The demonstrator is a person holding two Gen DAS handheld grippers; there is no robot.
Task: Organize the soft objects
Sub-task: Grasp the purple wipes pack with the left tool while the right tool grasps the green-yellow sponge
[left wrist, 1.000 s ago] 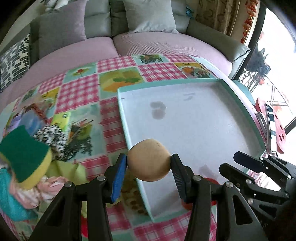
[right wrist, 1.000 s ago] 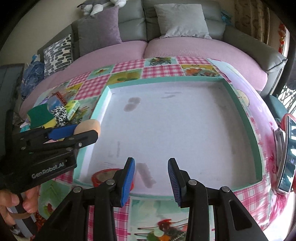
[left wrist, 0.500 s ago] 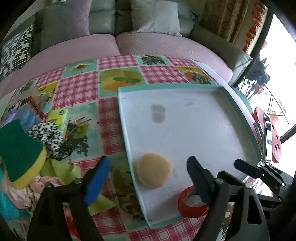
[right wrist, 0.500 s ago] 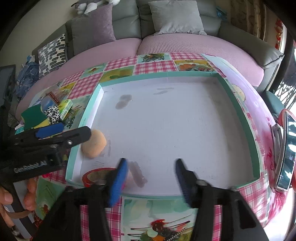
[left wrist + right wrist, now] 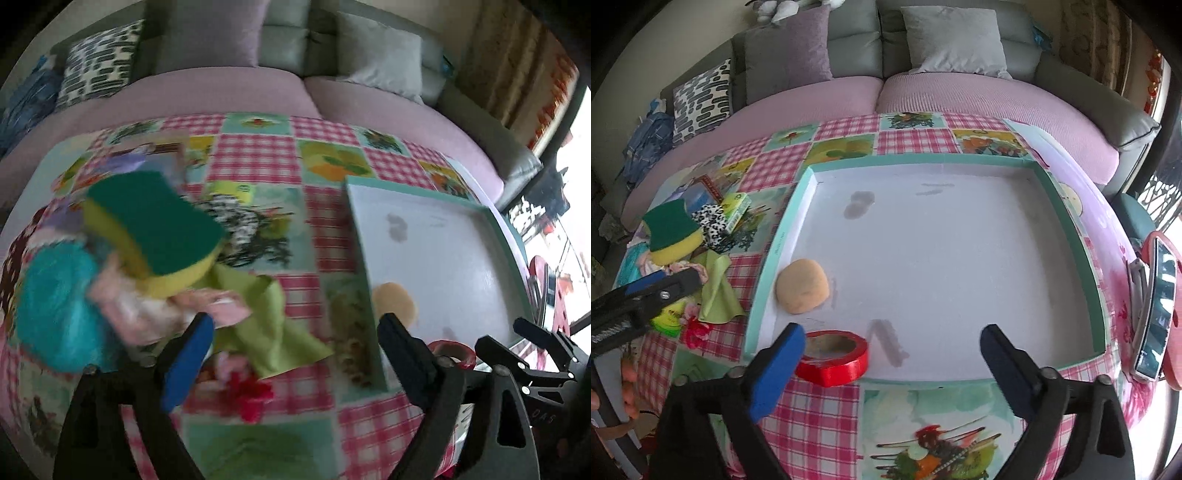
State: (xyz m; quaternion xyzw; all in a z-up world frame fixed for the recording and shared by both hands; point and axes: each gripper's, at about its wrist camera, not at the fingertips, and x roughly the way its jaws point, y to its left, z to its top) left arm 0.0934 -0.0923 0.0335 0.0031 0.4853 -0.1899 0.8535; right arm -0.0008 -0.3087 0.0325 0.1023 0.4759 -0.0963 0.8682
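The left gripper (image 5: pixel 295 343) is seen with its jaws spread wide, having just been opening, and nothing is held between them; a green cloth (image 5: pixel 269 325) on the tablecloth (image 5: pixel 255 162) is framed in the gap. The right gripper (image 5: pixel 892 347) is likewise wide open, its jaws having just been opening, with nothing gripped; it is held over the near edge of the tray (image 5: pixel 1071 236).

Inside the teal-rimmed, white-floored tray, a tan round sponge (image 5: pixel 802 290) is found lying near the left wall, free of both grippers. A red tape roll (image 5: pixel 834 356) is seen at the near left corner, just beside the right gripper's left finger.

Left of the tray, a pile of soft things is heaped on the tablecloth: a green-and-yellow scouring sponge (image 5: pixel 155 229) on top, a turquoise fluffy item (image 5: pixel 55 310), pink fabric (image 5: pixel 155 306), and a black-and-white patterned cloth (image 5: pixel 711 221). The left wrist view is blurred. Behind the table, a sofa (image 5: pixel 923 92) with cushions is visible.
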